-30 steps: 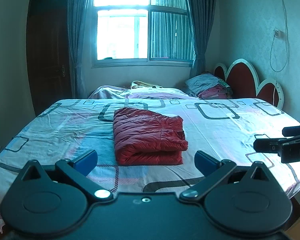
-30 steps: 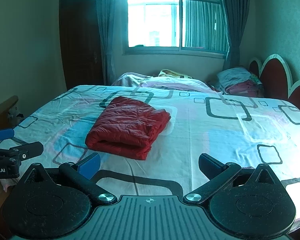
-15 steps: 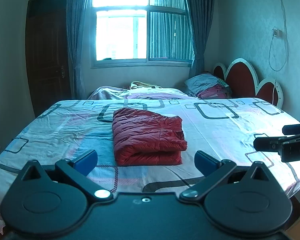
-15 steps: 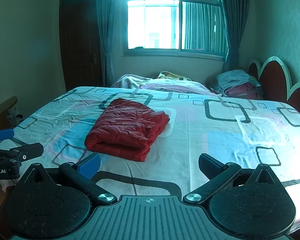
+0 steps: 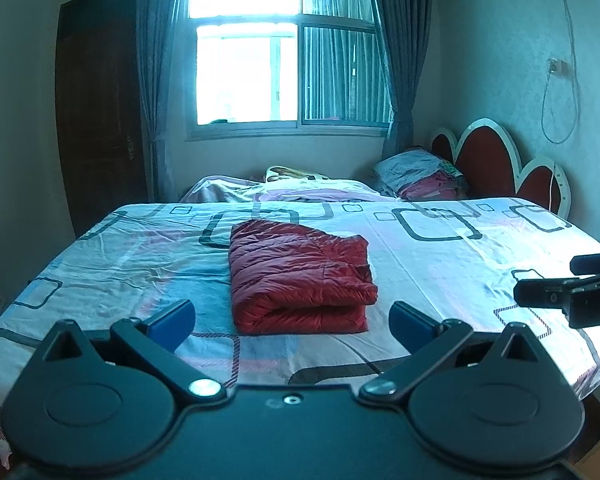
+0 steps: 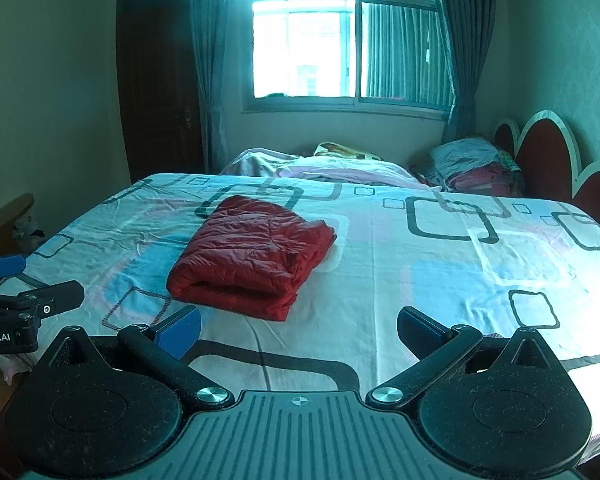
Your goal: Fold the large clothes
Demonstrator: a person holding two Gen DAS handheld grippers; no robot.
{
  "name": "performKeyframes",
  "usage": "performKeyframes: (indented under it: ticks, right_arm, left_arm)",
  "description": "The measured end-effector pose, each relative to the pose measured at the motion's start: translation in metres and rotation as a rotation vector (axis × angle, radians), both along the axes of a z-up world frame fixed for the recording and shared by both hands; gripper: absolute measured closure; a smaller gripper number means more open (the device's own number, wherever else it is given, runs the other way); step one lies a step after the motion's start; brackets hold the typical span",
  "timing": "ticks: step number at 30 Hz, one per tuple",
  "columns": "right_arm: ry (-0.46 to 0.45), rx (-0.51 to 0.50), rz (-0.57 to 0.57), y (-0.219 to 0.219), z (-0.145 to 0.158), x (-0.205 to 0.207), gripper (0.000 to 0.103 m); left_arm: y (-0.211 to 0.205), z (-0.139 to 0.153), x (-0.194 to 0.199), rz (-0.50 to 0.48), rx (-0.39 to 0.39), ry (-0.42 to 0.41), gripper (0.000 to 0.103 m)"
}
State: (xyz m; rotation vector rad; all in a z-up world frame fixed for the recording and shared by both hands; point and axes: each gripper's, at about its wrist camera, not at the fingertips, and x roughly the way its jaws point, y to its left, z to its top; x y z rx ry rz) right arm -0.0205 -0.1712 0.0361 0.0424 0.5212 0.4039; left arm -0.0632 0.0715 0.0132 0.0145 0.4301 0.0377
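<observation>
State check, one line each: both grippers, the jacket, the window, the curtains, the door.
left gripper: open, empty, short of the jacket
right gripper: open, empty
red jacket: folded, flat on the bed sheet
window: cannot tell
curtains: drawn aside
door: shut

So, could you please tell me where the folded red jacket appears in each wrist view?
Left wrist: the folded red jacket lies at centre, on the bed just beyond the open tongs.
Right wrist: it lies left of centre.
Shared landmark: the window behind the bed.
</observation>
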Motion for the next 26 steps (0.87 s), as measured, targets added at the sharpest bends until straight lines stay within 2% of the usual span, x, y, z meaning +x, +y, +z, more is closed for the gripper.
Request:
performKeyframes:
  ticks: [24, 26]
  right_arm:
    - [0.008, 0.010, -0.002, 0.0013, -0.0010, 0.0014, 0.000]
    - [0.010, 0.011, 0.000, 0.0025, -0.0013, 0.0017, 0.000]
  left_arm:
    - [-0.0036, -0.0015, 0.0030, -0.033, -0.006, 0.003, 0.000]
    - [-0.0068, -0.0021, 0.0042, -0.026, 0.013, 0.011, 0.000]
